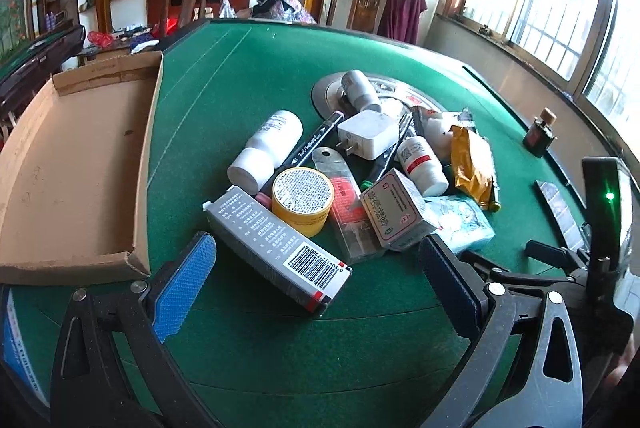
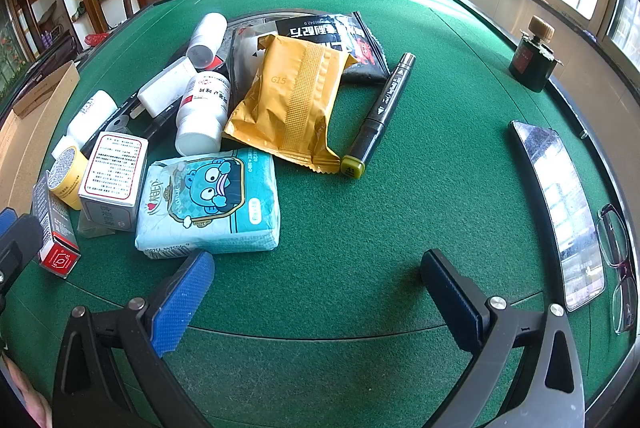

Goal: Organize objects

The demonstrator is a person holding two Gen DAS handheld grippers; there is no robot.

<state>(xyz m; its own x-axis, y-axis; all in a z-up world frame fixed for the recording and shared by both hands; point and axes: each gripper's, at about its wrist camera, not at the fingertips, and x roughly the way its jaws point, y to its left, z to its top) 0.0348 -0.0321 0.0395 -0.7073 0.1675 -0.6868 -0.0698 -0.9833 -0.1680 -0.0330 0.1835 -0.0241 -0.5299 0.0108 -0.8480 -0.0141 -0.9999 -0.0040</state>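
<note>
I hold a gripper in each hand over a green table (image 2: 400,212). My left gripper (image 1: 316,268) is spread wide and holds nothing. Its blue pads (image 1: 184,288) sit on each side of a long grey box (image 1: 276,248), but they do not touch it. My right gripper (image 2: 316,292) is spread wide too, and it holds nothing. It hangs over a bare part of the green top, just beside a blue pack of tissues (image 2: 208,204).

The things to tidy lie in a heap in the middle of the table. The grey box has a bar code on it and lies at the near edge of the heap. Just behind it stands a yellow round tin (image 1: 303,200). A small white box with red print (image 1: 396,212) leans on the tissues. A white bottle (image 1: 266,150) lies on its side by a black marker (image 1: 316,140). A white plug (image 1: 368,132) rests on top of the heap. A yellow snack bag (image 2: 288,100) lies over a black packet (image 2: 332,36). A second black marker with a green cap (image 2: 380,108) lies alone beside the yellow bag.

A flat cardboard tray (image 1: 72,164) sits on the left side of the table, well apart from the heap. A phone (image 2: 560,204) and a pair of glasses (image 2: 620,264) lie at the right edge. A small dark bottle with a brown cap (image 2: 534,56) stands at the far right.
</note>
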